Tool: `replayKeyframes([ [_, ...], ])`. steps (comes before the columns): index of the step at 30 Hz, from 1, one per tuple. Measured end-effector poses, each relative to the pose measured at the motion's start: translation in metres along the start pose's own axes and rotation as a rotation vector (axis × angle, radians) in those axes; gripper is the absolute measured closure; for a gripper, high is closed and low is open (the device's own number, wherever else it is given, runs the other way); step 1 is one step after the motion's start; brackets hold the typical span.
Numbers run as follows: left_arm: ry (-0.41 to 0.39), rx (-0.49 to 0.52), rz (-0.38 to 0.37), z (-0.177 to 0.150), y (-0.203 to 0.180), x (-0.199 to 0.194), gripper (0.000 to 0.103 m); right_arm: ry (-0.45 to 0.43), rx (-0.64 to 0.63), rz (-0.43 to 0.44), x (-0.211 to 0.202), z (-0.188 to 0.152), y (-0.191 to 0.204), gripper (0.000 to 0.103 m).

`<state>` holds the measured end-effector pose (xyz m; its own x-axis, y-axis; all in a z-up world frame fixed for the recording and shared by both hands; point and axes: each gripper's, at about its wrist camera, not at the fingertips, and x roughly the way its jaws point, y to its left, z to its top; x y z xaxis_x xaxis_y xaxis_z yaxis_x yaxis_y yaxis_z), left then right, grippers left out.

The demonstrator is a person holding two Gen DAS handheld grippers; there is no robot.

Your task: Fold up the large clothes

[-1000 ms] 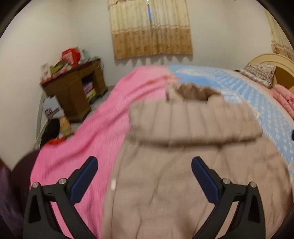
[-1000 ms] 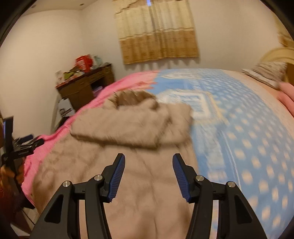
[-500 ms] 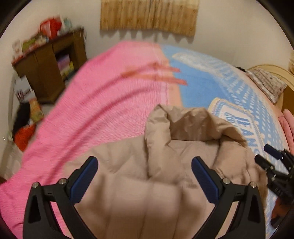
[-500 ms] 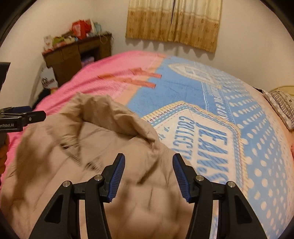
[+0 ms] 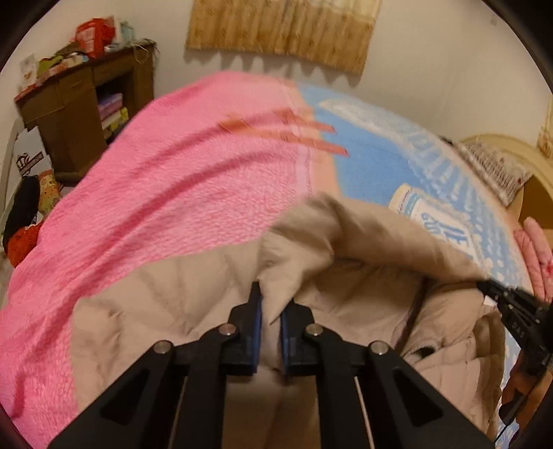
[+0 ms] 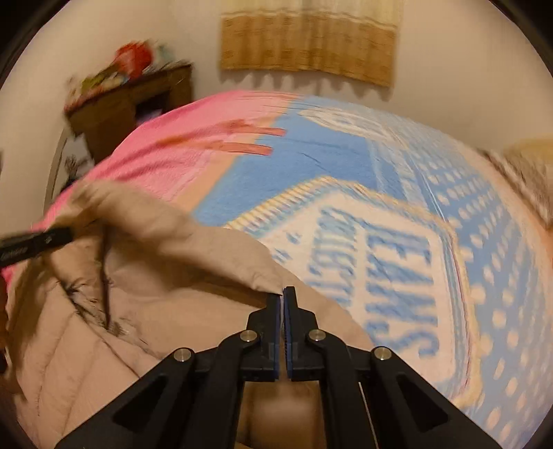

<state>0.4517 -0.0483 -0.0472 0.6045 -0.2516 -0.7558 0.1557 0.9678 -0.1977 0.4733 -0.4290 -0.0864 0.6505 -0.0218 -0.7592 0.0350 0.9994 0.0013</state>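
Coat [image 5: 179, 304]: beige, puffy, quilted; hem apparently lifted, blurred.
Left gripper [image 5: 269, 312]: jaws pinching coat fabric.
Right gripper [image 6: 282, 304]: jaws clamped on coat edge.
Bed [image 5: 172, 193]: fuzzy pink-and-blue blanket.

Matt quilted beige jacket [image 5: 363, 311], fuzzy pink-blue blanket [image 5: 179, 193], dark wooden desk [image 5: 69, 114]

Warm, rather dim indoor light; the curtain [image 5: 283, 31] far beyond the fingers casts scalloped shadows on the wall; motion blur smears the blanket [image 6: 397, 241] right of the fingers; fisheye edges bend and darken
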Motion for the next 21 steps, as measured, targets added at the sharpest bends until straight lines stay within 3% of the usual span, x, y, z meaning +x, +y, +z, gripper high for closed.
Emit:
replayKeyframes([
  [3,0.000,-0.044,0.030,-0.013,0.017,0.004,0.092,0.068,0.043,0.017,0.026,-0.028,-0.007,0.102],
  [5,0.049,-0.084,0.037,-0.025,0.028,0.026,0.087,0.039,0.015,-0.021,0.032,-0.039,0.002,0.102],
  [7,0.001,-0.105,0.029,-0.036,0.032,0.033,0.086,0.025,-0.047,-0.084,0.035,-0.042,0.016,0.102],
  [9,-0.012,-0.089,0.073,-0.036,0.025,0.033,0.085,0.025,-0.085,-0.116,0.038,-0.040,0.023,0.102],
  [13,-0.026,-0.009,0.183,-0.040,0.008,0.031,0.084,0.050,-0.070,-0.065,0.032,-0.036,0.015,0.101],
  [15,-0.029,-0.004,0.189,-0.041,0.011,0.030,0.083,0.048,-0.044,-0.018,0.015,-0.035,0.009,0.101],
  [18,-0.034,-0.016,0.177,-0.044,0.018,0.025,0.083,-0.112,0.047,0.020,-0.036,-0.031,-0.002,0.101],
  [21,-0.039,-0.002,0.197,-0.040,0.013,0.034,0.083,-0.215,0.100,0.064,-0.066,-0.010,0.004,0.101],
])
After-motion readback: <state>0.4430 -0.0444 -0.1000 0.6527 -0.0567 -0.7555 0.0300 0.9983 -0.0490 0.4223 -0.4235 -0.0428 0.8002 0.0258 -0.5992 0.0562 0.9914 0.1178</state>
